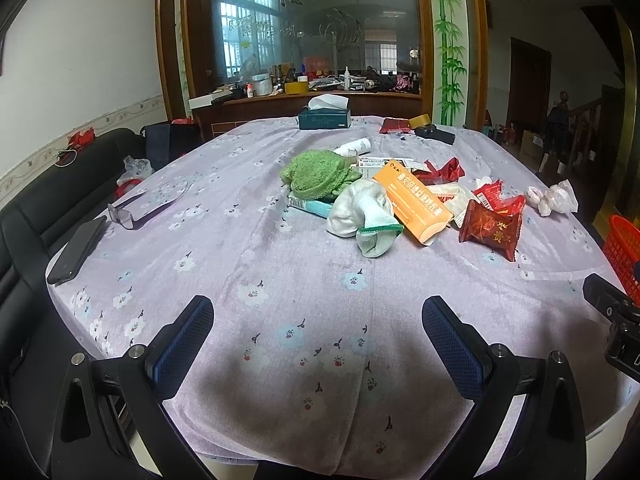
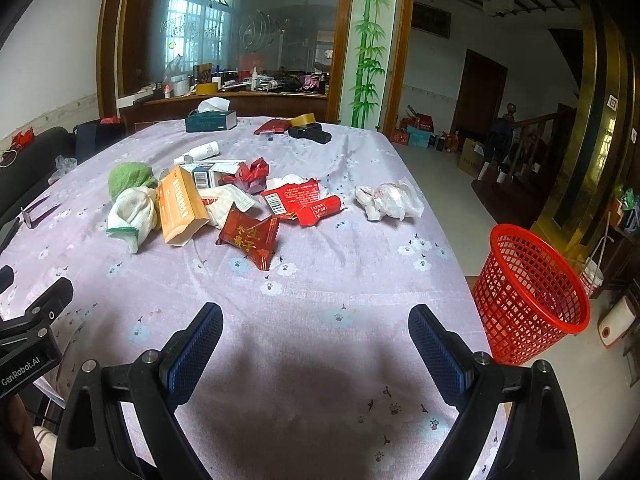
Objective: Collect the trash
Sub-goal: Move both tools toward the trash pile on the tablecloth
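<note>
Both tools, left (image 1: 318,318) and right (image 2: 316,326), spread empty at worktop (image 2: 320,288) near edge; risk grabbing socks (image 2: 134,210) with wrappers (image 2: 248,236), missing basket (image 2: 532,296).

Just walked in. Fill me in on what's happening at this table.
A person holds tongs in each hand over a table with a purple cloth, set to collect trash. The left tongs and right tongs are both open and hold nothing. The litter sits in a heap mid-table: an orange box, red wrappers and crumpled plastic. A red basket stands on the floor to the right. Nothing has been picked up yet.
</note>
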